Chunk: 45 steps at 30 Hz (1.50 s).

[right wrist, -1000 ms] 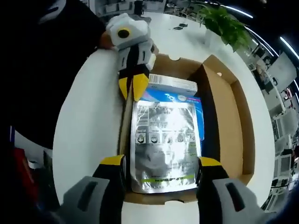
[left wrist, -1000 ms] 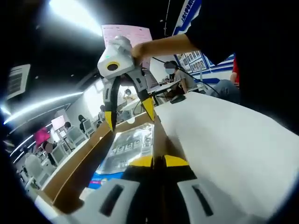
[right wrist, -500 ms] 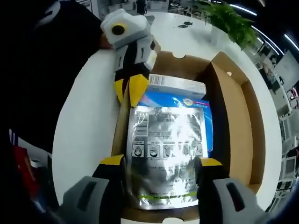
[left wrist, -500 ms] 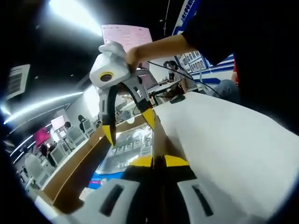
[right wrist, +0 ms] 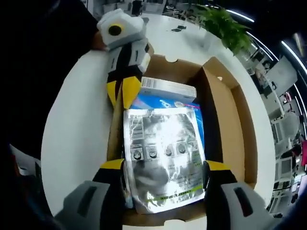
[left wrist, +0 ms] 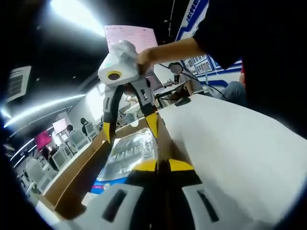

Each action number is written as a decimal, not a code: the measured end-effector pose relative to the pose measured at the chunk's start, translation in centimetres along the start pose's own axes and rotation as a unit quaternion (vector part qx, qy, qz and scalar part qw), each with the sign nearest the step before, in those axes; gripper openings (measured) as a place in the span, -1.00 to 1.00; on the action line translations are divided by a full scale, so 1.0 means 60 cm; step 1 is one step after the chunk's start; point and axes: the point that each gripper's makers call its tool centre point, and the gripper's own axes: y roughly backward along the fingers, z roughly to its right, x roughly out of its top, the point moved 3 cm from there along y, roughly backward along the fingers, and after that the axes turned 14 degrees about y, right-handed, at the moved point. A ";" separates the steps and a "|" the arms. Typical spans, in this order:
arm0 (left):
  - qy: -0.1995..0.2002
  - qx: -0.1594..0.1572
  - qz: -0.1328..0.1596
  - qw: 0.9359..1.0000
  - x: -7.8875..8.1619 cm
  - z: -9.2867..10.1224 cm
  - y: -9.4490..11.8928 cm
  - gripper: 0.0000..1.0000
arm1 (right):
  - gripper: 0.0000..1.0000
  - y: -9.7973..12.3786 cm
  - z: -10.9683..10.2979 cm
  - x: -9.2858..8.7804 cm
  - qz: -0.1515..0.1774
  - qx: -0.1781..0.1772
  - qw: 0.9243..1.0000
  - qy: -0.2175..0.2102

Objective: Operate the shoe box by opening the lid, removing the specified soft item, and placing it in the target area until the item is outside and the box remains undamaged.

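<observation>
Two claws are seen over the open shoe box [right wrist: 240, 129] on the white desk [right wrist: 76, 129]. The right claw [right wrist: 165, 168] is held wide above the silver pouch [right wrist: 163, 158], its jaws spread past both pouch edges. The left claw [right wrist: 117, 91] is pinched shut on the box's near wall. The pouch lies inside the box, on a blue packet [right wrist: 163, 103]. Since half a second ago, the pouch's near end is seen lifted slightly, and the right claw's camera is tilted.
</observation>
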 end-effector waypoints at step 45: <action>-0.001 0.001 0.000 1.000 0.000 -0.001 0.001 -0.88 | 0.30 0.017 0.030 0.018 -0.052 -0.233 0.968 0.074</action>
